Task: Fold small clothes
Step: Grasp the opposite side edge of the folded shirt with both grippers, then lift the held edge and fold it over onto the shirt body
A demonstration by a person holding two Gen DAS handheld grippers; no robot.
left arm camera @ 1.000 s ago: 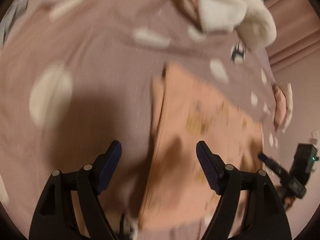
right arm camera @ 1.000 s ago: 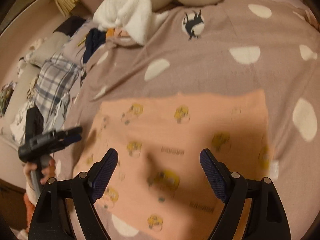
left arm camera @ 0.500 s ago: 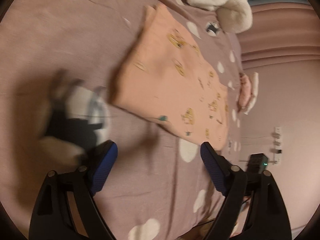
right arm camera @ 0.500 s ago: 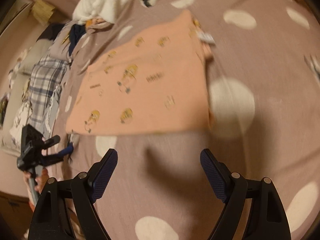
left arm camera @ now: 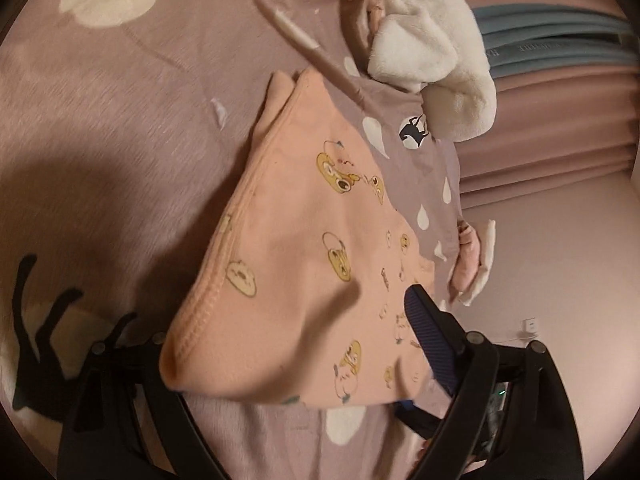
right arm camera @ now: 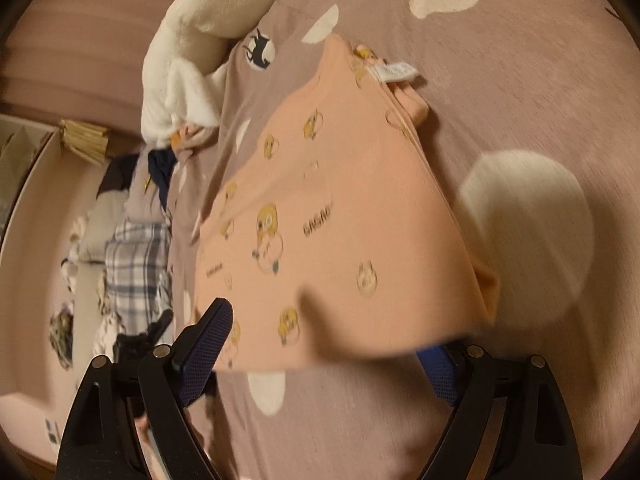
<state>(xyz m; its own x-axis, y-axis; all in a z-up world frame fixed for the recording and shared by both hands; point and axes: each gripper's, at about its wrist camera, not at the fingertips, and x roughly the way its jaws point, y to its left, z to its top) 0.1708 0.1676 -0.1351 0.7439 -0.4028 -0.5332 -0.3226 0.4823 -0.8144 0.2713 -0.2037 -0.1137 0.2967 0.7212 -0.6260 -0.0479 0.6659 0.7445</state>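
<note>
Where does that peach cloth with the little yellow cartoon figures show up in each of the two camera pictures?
Left wrist view: the peach cloth fills the centre and lower middle, its near corner lying over one finger of the open left gripper.
Right wrist view: it spans the centre, its near edge reaching between the fingers of the open right gripper.
Shared landmark: the fluffy white blanket bunched beyond the cloth's far end.

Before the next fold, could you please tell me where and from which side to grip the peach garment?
Take the peach garment at its two near corners, the stitched-hem corner and the layered corner, coming low from the near edge. It lies flat on the bedspread, so only edges offer a bite, and corners likely keep the layers together.
</note>
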